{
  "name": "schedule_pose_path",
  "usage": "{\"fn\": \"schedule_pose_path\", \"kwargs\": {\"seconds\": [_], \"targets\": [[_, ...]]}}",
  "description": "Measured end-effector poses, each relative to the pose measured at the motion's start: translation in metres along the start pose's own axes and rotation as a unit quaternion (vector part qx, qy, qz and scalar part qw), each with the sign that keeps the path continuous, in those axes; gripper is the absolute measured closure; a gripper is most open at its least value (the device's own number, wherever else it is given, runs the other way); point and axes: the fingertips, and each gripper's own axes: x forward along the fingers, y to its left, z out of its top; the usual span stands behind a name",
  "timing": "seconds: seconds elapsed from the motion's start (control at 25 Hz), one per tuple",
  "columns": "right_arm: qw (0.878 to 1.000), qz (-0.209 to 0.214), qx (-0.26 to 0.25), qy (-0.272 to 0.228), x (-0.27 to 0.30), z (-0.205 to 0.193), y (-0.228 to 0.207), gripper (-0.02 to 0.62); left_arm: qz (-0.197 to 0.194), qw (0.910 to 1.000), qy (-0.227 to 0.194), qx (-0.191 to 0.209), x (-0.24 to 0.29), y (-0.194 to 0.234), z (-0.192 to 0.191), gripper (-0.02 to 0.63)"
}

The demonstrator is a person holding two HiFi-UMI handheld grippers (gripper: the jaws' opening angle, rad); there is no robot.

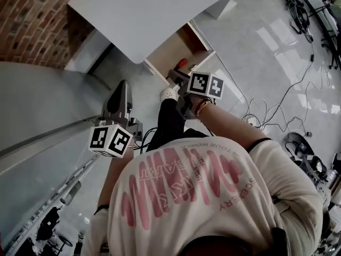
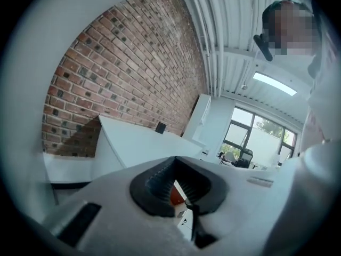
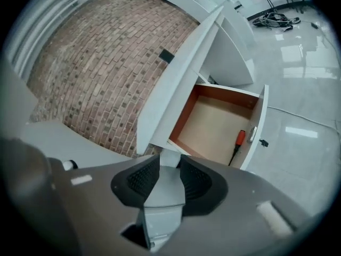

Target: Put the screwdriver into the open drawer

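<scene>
One screwdriver point(image 3: 238, 143) in one drawer point(image 3: 212, 122)

The only readable print is sitting on the person's pale T-shirt point(image 1: 213, 196), appearing upside down in the head view. Small dark letters spelling "SCENERY" are running along its 3 o'clock side, and "TOUR WOR", trailing off, is showing toward 12 o'clock. The large pink lettering across the middle is not reading clearly.

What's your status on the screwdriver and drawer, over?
Left gripper open, empty. Right gripper open, empty. Screwdriver lies inside the open drawer, by its front panel. Nothing else seen in it.
</scene>
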Motion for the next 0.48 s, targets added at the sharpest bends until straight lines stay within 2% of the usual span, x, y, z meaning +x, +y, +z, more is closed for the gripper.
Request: {"fn": "schedule_pose_path", "kwargs": {"seconds": [0.24, 0.48], "targets": [[0.997, 0.068, 0.001, -0.044, -0.053, 0.01, 0.061, 0.499, -0.017, 0.9996, -0.017, -0.013, -0.012, -0.038, 0.015, 0.601], [0.987, 0.113, -0.012, -0.114, -0.112, 0.037, 0.104, 0.552, -0.039, 0.9978, -0.052, 0.006, -0.022, -0.077, 0.044, 0.601]]}}
